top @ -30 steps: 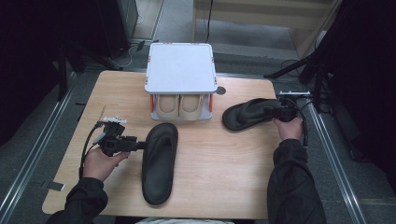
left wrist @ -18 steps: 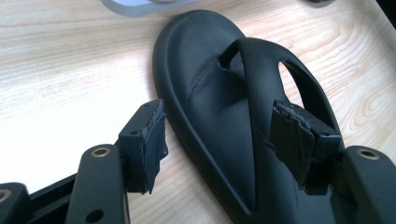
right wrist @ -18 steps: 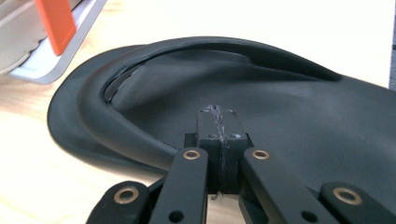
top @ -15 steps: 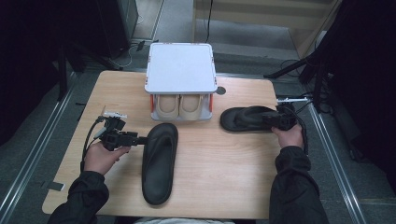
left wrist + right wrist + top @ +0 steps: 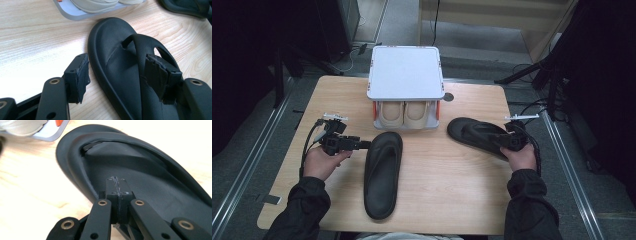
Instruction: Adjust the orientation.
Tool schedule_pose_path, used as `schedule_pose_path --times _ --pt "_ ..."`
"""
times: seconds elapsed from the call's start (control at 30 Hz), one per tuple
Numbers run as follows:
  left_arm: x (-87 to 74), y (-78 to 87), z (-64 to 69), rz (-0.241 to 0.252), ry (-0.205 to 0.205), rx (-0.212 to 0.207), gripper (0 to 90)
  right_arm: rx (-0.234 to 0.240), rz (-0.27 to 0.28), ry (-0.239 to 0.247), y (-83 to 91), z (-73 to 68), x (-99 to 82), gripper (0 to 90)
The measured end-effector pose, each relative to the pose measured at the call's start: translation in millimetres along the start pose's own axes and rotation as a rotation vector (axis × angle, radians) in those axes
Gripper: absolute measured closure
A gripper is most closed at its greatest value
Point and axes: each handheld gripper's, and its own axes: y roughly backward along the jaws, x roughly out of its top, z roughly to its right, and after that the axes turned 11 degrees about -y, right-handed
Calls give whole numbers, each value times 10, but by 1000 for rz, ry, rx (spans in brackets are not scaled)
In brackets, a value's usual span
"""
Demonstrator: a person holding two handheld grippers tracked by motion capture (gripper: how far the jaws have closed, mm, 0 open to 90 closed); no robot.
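Two black flip-flops on a wooden table, one at each of my grippers.

My left gripper point(image 5: 362, 145) stands with its jaws apart, straddling the rim of the near flip-flop point(image 5: 383, 173): one pad rests on bare table point(image 5: 462, 190) outside the sole, the other lies against the strap. My right gripper point(image 5: 501, 141) has its jaws pressed together over the edge of the far flip-flop point(image 5: 474, 134), whose toe end points away from it toward the grey shoe rack point(image 5: 406, 72). Beige shoes point(image 5: 404, 114) sit under the rack's top shelf, beyond both grippers.
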Motion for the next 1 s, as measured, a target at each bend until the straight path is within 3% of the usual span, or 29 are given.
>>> schedule_pose_path --times 0.53,1.0 --pt "75 -55 -30 -4 1 -7 372 53 -32 6 53 -281 -251 900" --pt "80 -82 -12 -17 -3 -14 372 109 -54 12 -60 -492 -241 900"
